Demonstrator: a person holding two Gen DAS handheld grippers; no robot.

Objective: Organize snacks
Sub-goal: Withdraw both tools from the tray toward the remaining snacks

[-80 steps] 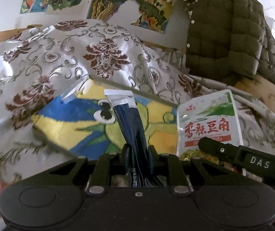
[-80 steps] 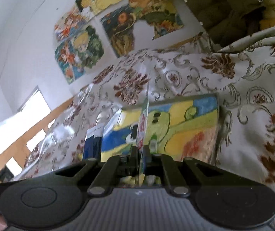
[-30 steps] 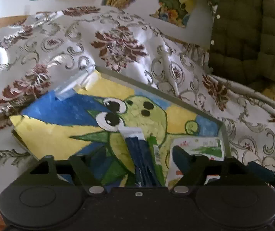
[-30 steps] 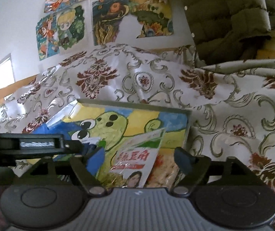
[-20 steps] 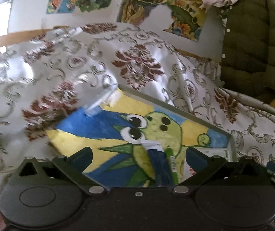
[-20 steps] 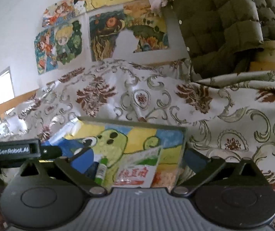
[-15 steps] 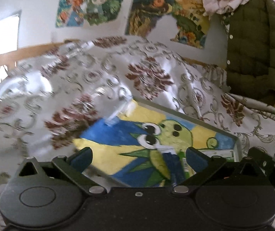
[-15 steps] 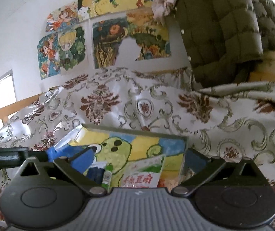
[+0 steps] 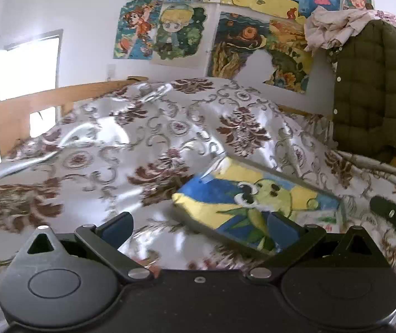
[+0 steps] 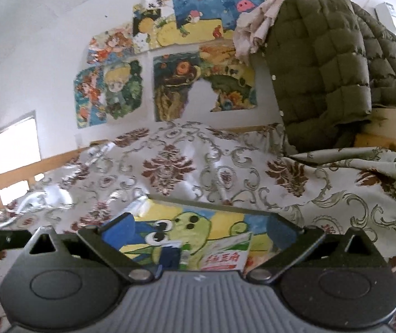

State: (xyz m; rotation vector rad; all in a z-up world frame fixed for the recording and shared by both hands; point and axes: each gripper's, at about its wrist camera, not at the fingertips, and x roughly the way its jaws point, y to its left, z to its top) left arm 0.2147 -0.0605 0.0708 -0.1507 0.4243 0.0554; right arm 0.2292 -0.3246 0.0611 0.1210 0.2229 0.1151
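A painted tray [image 10: 220, 215] showing a green frog on yellow and blue lies on the patterned bedspread. On it rest a white, green and red snack packet [image 10: 225, 258], a dark blue packet [image 10: 170, 252] and a thin green stick [image 10: 184, 258] between them. My right gripper [image 10: 199, 229] is open and empty, drawn back above the tray's near edge. My left gripper [image 9: 200, 227] is also open and empty, to the left of the tray [image 9: 253, 197]. Only a corner of the white packet [image 9: 323, 217] shows there. The right gripper's finger [image 9: 392, 216] pokes in at the right.
The shiny floral bedspread [image 9: 142, 144] is rumpled all around the tray. An olive quilted jacket [image 10: 323, 69] hangs at the back right. A wooden rail [image 9: 45, 100] and a bright window [image 9: 17, 63] are at the left, with posters [image 10: 203, 83] on the wall.
Both grippers opened and let go of their packets, which now lie on the tray. Both then pulled back and rose, the left one swinging off to the tray's left.
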